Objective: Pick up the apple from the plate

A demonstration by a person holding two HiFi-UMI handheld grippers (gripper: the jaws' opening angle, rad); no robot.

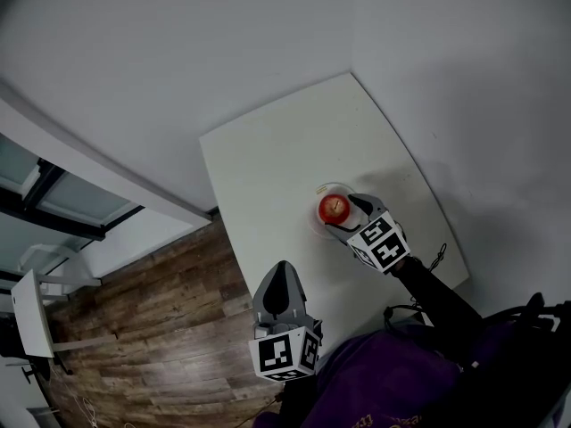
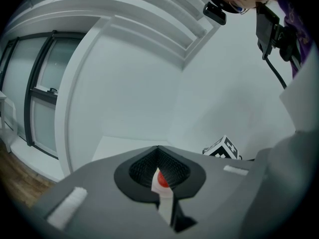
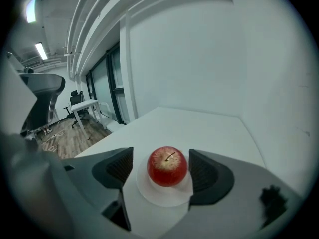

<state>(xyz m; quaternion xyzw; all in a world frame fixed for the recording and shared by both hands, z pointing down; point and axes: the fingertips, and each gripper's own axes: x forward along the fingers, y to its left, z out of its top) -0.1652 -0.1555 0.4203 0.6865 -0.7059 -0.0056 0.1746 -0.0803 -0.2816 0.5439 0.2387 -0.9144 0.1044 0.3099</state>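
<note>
A red apple (image 1: 334,208) sits upright on a small white plate (image 1: 318,223) on the white table (image 1: 268,176). In the right gripper view the apple (image 3: 167,166) lies on the plate (image 3: 159,195) between the two dark pads, with a gap on either side. My right gripper (image 1: 343,214) (image 3: 162,171) is open around the apple and touches nothing. My left gripper (image 1: 282,285) hangs over the table's near edge, its jaws closed together (image 2: 159,166) with nothing in them. Through a thin slit between them a bit of the apple (image 2: 162,179) shows far off.
The table stands in a corner of white walls. Wooden floor (image 1: 152,346) and a white desk (image 1: 31,315) lie to the left. A window (image 1: 53,194) runs along the left wall. A black cable (image 1: 437,259) lies at the table's right edge.
</note>
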